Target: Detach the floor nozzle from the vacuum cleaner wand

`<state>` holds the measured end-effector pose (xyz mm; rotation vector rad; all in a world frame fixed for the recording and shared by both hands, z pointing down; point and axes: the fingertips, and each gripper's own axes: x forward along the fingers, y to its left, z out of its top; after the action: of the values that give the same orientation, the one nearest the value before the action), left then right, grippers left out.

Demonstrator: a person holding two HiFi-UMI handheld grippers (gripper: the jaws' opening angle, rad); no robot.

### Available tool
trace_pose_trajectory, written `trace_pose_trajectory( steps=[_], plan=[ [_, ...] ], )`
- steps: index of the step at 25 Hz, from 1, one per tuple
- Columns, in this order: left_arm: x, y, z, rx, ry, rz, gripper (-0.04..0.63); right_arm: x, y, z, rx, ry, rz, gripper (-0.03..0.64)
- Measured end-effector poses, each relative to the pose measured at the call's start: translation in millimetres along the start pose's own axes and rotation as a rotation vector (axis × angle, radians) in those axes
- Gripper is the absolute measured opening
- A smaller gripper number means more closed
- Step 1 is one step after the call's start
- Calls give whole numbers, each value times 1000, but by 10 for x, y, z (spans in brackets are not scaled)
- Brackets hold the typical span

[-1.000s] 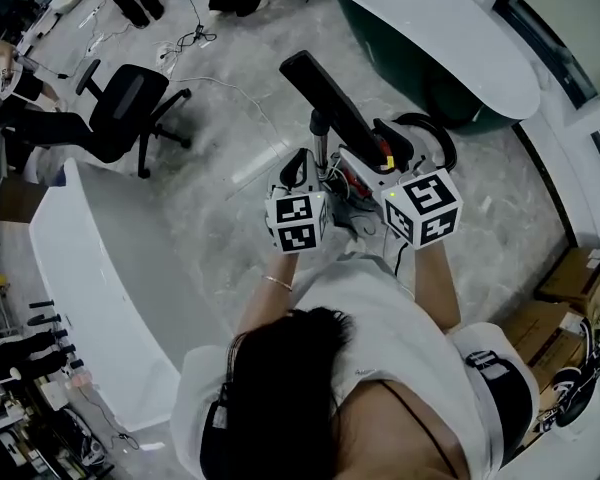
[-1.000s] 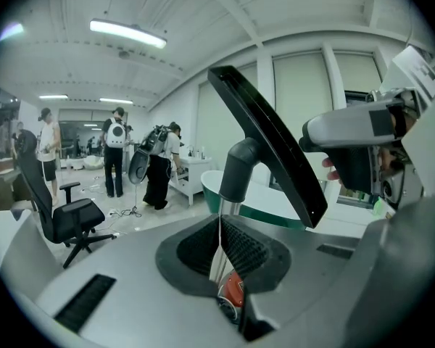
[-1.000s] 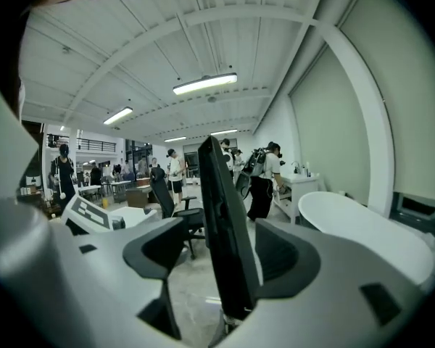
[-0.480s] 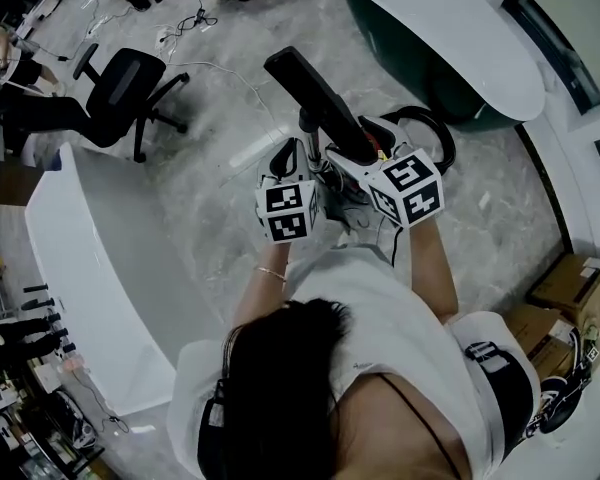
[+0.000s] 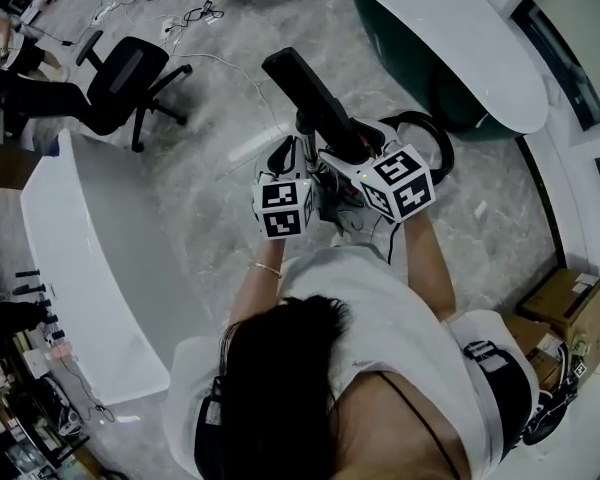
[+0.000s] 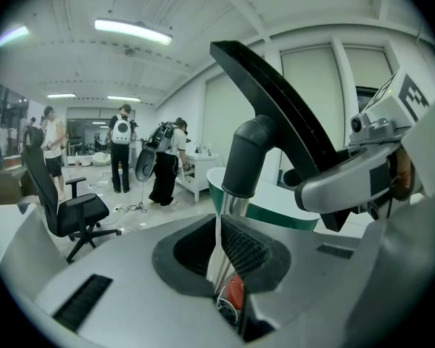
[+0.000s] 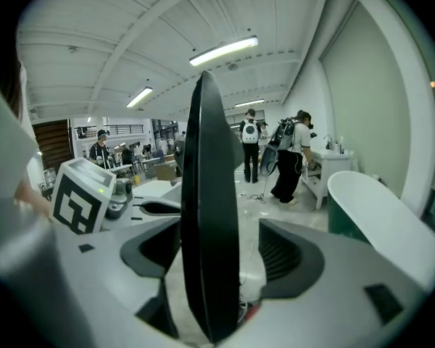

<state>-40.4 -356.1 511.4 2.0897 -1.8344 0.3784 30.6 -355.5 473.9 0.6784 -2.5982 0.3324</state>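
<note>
The black floor nozzle (image 5: 310, 90) points up and away from me on a grey neck (image 6: 246, 154) that sits on the silver wand (image 6: 226, 212). My left gripper (image 6: 219, 246) is shut on the wand just below that neck; its marker cube (image 5: 280, 208) shows in the head view. My right gripper (image 7: 221, 256) stands open with the nozzle's flat body (image 7: 210, 209) edge-on between its jaws, a gap showing at the right pad (image 7: 286, 256). Its cube (image 5: 398, 181) sits right of the nozzle. The lower wand is hidden behind the grippers.
A black office chair (image 5: 130, 78) stands on the marble floor at the upper left. A white curved counter (image 5: 90, 268) runs along my left, and a white-and-green tub (image 5: 450, 38) is ahead on the right. Cardboard boxes (image 5: 560, 308) lie at the right. Several people stand far off (image 6: 123, 151).
My right gripper has sunk a little and tipped downward alongside the nozzle. The left gripper keeps its hold on the wand in the same place.
</note>
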Motion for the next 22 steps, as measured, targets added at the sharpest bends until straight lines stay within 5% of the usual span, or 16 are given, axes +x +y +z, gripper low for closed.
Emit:
trace_pose_trajectory(
  steps=[11,12,14,22],
  plan=[
    [72,52,-60,-4,13,18,6,188,71,-108,-7,73,69,323],
    [76,49,-63,-4,14,18,6,189,81,-111,-12,80,76,307],
    [79,37,-84,-6,18,15,6,174,90,-121,-47,81,65,147],
    [75,60,-146,-16,31,-3,8,190,161,-141,-41,113,88,123]
  ],
)
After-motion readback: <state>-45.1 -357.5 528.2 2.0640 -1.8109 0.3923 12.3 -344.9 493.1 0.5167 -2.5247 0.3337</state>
